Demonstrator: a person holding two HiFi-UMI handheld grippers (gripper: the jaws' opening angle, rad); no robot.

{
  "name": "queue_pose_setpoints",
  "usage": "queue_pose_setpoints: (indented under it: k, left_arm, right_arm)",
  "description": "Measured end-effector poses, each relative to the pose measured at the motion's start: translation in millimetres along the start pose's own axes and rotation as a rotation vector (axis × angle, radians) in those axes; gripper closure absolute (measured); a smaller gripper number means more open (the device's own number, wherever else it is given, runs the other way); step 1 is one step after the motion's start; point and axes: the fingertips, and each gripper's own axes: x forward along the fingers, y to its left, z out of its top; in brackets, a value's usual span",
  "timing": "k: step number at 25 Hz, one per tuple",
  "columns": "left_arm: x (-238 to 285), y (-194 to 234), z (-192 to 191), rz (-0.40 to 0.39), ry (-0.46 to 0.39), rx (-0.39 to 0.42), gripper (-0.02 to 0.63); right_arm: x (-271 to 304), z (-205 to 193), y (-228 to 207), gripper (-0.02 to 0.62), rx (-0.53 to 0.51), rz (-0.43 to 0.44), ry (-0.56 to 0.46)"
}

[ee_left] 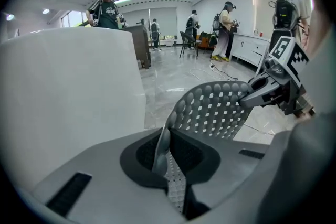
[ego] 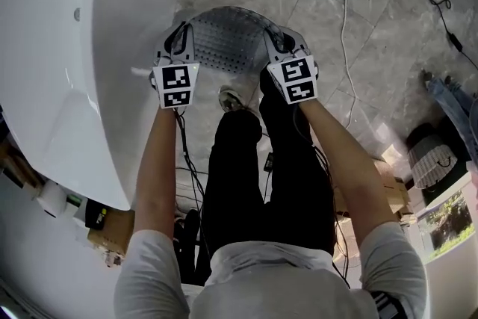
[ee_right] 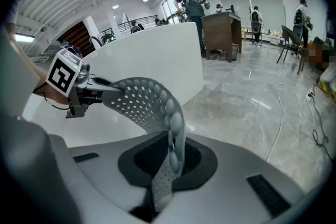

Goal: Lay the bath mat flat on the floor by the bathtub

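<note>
At nine o'clock, a tub [ego: 67,48]: white, glossy, with a smoothly curved wall. Just right of it, at eleven, left gripper [ego: 181,37] pinched narrow on the mat [ego: 228,37] at its left edge, sheet clamped between the pads. At twelve, mat held up over the floor [ego: 336,4] beside the tub, stretched between both grippers and bowed into an arch (probably so as to come down spread rather than crumpled). Grey, rubbery-looking, floppy; pierced with rows of small holes, rimmed with rounded nubs, curved at the far end. At one o'clock, right gripper [ego: 278,39] likewise closed down on the opposite edge, sheet folded between its jaws. Gripped at two sides, by the look of it, to hold the width open and aim the far end along the tub wall. Not yet flat; impossible to tell whether the far end touches down. Farther right, polished grey stone-like tiles, veined and reflective, and at two o'clock a thin white cable [ego: 347,26], well apart from the mat.
</note>
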Motion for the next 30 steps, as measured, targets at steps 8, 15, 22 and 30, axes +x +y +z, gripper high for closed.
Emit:
queue_pose_setpoints:
  k: [8,15,22,30]
  left_arm:
    - [20,-4,-4,-0.005,-0.036,-0.002,0.578]
    - [34,1,-18,0.012,-0.044,-0.066,0.578]
    - [60,3,-17,0.024,-0.061,-0.053,0.578]
    - [107,15,-6,0.014,-0.119,-0.002,0.578]
  right_arm:
    - [12,-6,-11,0.572,-0.033,-0.003,-0.031]
    - [30,-12,-18,0.572,-0.083,0.016,-0.051]
    - [51,-6,-42,0.572,-0.097,-0.032,-0.062]
    - [76,-3,-60,0.572,-0.176,-0.024,-0.098]
